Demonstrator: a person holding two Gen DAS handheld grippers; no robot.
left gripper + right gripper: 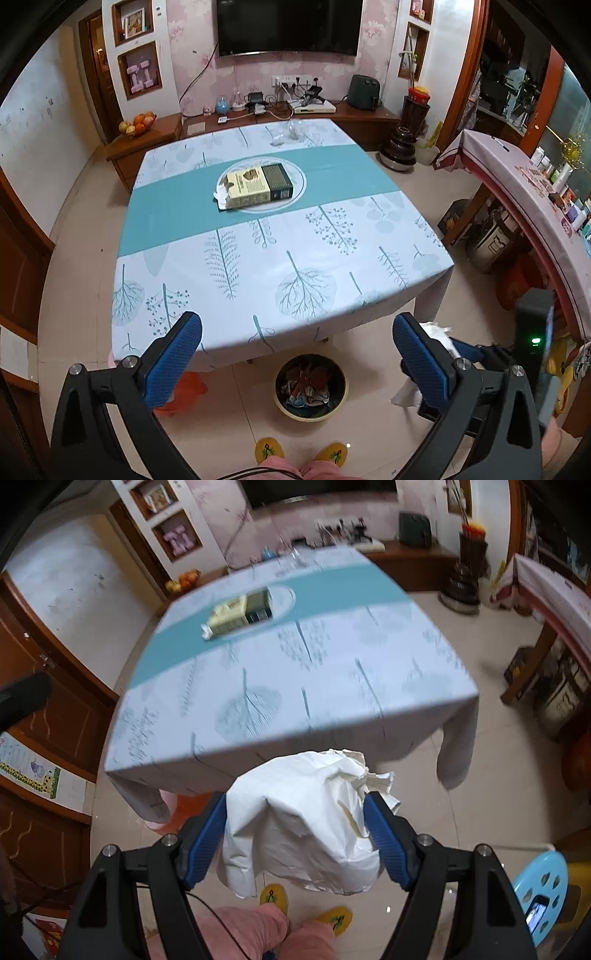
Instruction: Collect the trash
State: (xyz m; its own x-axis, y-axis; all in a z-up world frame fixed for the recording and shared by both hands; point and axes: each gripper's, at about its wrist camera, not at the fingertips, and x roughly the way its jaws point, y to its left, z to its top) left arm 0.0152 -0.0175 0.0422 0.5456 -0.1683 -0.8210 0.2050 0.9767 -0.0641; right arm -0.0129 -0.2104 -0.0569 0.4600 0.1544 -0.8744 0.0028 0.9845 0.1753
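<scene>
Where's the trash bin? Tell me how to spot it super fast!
Find the big table with the leafy white and teal cloth. Look at the floor tiles just off its near edge: the trash bin sits there, a round yellowish tub already holding scraps. The orange thing beside it is flat, not a tub.

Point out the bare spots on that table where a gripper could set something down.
The whole near half of the tablecloth, from the front edge to the teal band, is bare. Crowded: the centre, where the carton lies, and the far edge by the clear plastic bottle.

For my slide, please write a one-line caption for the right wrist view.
Right gripper clamps crumpled white paper near the table.
</scene>
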